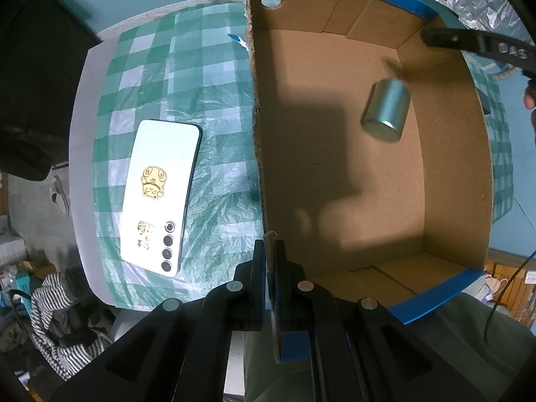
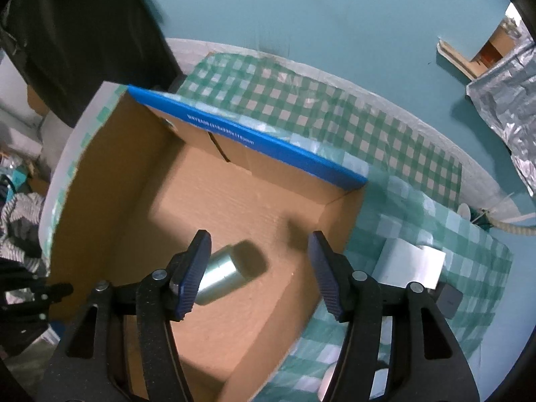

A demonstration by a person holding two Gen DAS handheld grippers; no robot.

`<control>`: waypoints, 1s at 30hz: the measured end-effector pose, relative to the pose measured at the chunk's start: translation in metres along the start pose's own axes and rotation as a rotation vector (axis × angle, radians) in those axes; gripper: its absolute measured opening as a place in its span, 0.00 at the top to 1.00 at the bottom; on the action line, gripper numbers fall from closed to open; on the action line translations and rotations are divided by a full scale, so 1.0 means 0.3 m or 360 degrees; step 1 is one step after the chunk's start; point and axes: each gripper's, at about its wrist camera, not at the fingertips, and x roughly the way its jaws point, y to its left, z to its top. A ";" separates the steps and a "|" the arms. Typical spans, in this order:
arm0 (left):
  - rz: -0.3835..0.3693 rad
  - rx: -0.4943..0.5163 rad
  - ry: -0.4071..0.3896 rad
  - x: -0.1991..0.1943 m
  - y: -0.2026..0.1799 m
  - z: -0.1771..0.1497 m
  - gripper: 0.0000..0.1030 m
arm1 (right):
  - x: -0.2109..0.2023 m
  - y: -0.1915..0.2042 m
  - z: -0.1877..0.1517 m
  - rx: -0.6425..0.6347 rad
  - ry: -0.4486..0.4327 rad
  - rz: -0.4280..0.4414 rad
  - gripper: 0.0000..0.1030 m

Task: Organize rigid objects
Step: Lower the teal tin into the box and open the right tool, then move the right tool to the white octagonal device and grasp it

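Observation:
An open cardboard box with blue rims stands on a green checked tablecloth. A silver metal cylinder lies on its side on the box floor. My left gripper points straight down and is shut on the box's left wall. A white phone with gold stickers lies face down on the cloth left of the box. My right gripper hangs open above the box. The cylinder lies below its left finger, free of the pads. One right finger shows over the box's far corner.
A white card and a dark flat object lie on the cloth right of the box. Crinkled silver foil sits beyond the table. Striped fabric lies past the table's near left edge.

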 end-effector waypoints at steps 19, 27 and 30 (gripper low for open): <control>0.0001 0.0006 0.0009 0.003 -0.005 0.002 0.96 | -0.154 -0.291 -0.141 0.0388 -0.0027 -0.0066 0.35; 0.0003 0.0006 0.0014 0.003 -0.005 0.001 0.96 | -0.118 -0.448 -0.260 0.0560 0.0051 -0.0092 0.35; 0.0003 0.0007 0.0016 0.004 -0.004 0.001 0.96 | -0.091 -0.505 -0.296 0.0618 0.0092 -0.0111 0.35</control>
